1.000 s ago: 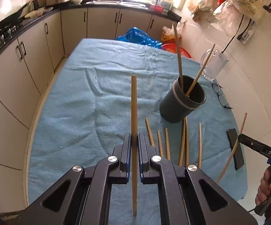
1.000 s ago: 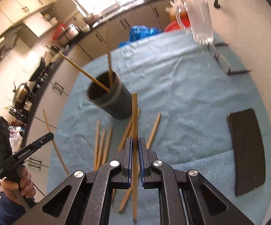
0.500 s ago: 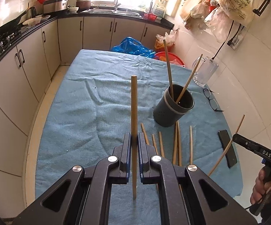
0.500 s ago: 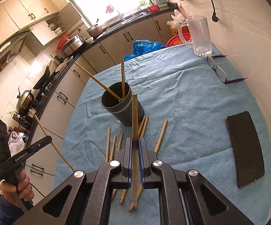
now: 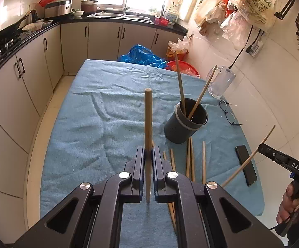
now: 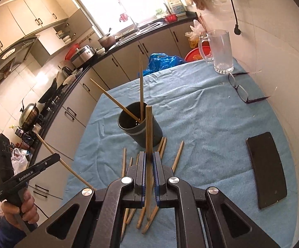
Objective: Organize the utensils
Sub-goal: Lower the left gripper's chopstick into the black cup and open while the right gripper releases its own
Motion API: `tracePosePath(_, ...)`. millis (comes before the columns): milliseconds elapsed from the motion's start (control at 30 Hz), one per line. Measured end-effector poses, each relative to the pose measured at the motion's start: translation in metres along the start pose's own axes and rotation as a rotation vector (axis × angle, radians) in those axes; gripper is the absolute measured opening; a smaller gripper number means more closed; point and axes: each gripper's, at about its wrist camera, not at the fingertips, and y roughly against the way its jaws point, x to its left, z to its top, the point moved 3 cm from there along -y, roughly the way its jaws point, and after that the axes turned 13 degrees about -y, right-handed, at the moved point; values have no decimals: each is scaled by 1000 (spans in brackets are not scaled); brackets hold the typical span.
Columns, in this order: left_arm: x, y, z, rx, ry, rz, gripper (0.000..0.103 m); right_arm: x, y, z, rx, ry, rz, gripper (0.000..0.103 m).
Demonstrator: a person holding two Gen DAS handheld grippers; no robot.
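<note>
A dark round utensil holder [image 5: 185,124] [image 6: 141,129] stands on the blue cloth and holds two wooden chopsticks [image 5: 179,82] [image 6: 141,86]. Several more chopsticks [image 5: 190,157] [image 6: 177,157] lie flat on the cloth in front of it. My left gripper [image 5: 148,155] is shut on an upright chopstick [image 5: 148,119], above the cloth, left of the holder. My right gripper [image 6: 148,161] is shut on another upright chopstick [image 6: 148,132], above the loose ones. Each gripper also shows in the other's view [image 5: 261,146] [image 6: 56,157].
A black phone [image 5: 245,166] [image 6: 267,169] lies near the table's right edge. Glasses [image 5: 228,113] [image 6: 240,91] and a glass mug [image 5: 220,82] [image 6: 220,51] sit at the back right. Cabinets [image 5: 15,78] run along the left, a tiled wall on the right.
Both grippers have lifted and pulled back from the table with their chopsticks, so the holder and loose chopsticks look smaller and farther off. Nothing on the table has moved.
</note>
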Motion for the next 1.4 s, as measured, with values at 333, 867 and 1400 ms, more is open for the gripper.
tracePosePath(333,-4,8,9,-22,-4,-13,7,6,19,7,-41,-9,22,7)
tracePosePath(867,-14,22,23,-55,-29,-23,7,6,43,19,-79,-29,59,7)
tracePosePath(1400,-33,40,53,-103,-64,-26,7,6,64,36,-107,-35,92,7)
